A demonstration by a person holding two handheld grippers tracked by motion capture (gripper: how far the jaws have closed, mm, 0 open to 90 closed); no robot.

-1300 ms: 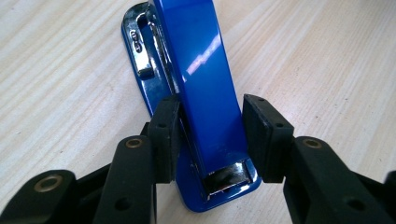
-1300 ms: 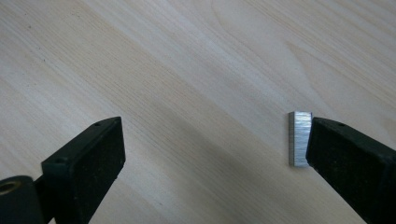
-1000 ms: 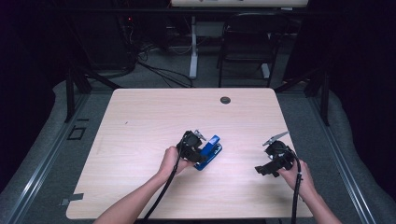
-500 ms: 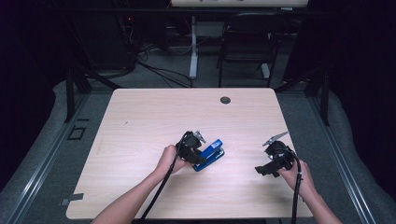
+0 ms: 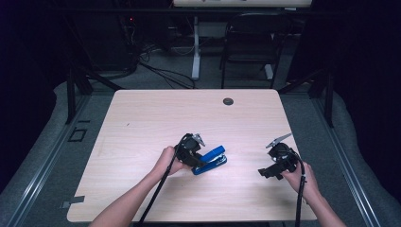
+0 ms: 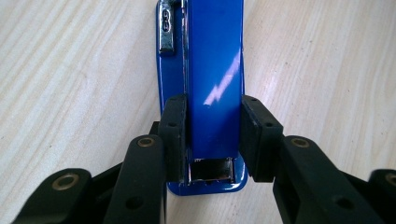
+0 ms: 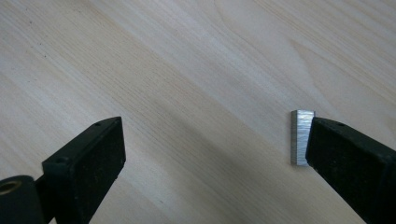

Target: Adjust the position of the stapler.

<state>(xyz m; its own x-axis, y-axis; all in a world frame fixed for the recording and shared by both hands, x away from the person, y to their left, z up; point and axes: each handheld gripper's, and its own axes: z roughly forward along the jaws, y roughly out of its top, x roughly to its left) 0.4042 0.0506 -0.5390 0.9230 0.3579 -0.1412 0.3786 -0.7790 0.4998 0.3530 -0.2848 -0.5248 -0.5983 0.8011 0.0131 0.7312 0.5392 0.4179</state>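
Where the blue stapler (image 5: 211,160) lies, just right of centre in the lower half of the high view, it rests flat on the pale wooden table (image 5: 142,118) with its long body angled up toward the right. Seen along the left gripper (image 6: 212,135), the stapler runs up the middle of the frame, its glossy top arm between the two black pads (image 6: 175,130), which press against its sides near the rear end, so the jaws are clamped on it; they have just been closing onto it. A metal part shows at the stapler's upper left edge in that view, and the open rear of its channel sits low between the jaws. In the high view the left gripper (image 5: 197,153) comes in from the lower left, its hand (image 5: 166,161) just behind it. Well apart, toward the lower right of that frame, the right gripper (image 5: 269,171) hovers over bare wood with its jaws spread wide and nothing between them. In the right gripper view a small silvery strip of staples (image 7: 300,136) lies on the table at the right, just beside the inner edge of the right-hand jaw. A dark round grommet (image 5: 228,101) sits near the table's far edge.
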